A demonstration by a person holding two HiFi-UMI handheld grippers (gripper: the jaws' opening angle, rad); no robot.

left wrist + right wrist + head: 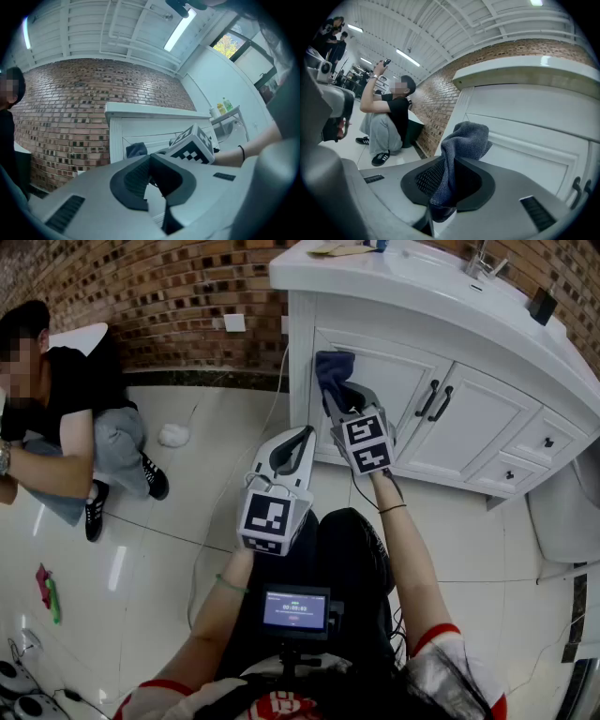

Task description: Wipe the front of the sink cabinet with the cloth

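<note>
up at twelve o'clock in your head view, the white sink cabinet (469,418) stands against the brick wall (169,296), and your right gripper (337,401) is raised to its left door panel. its jaws are clenched on the dark blue cloth (333,369), which bunches out past the tips and sits against the panel near the top left corner of the cabinet front. the right gripper view backs that up: the cloth is pinched between the pads, its free end flopped toward the white door. your left gripper (302,437) hangs just beside the right one, at about seven o'clock of it, apart from the cabinet. in the left gripper view its jaws meet at the tips with nothing between them. a pair of black door handles (433,399) sits at three o'clock of the cloth. over at nine o'clock a person (75,427) sits on the floor tiles, a white wad (173,435) lying near their shoes.
</note>
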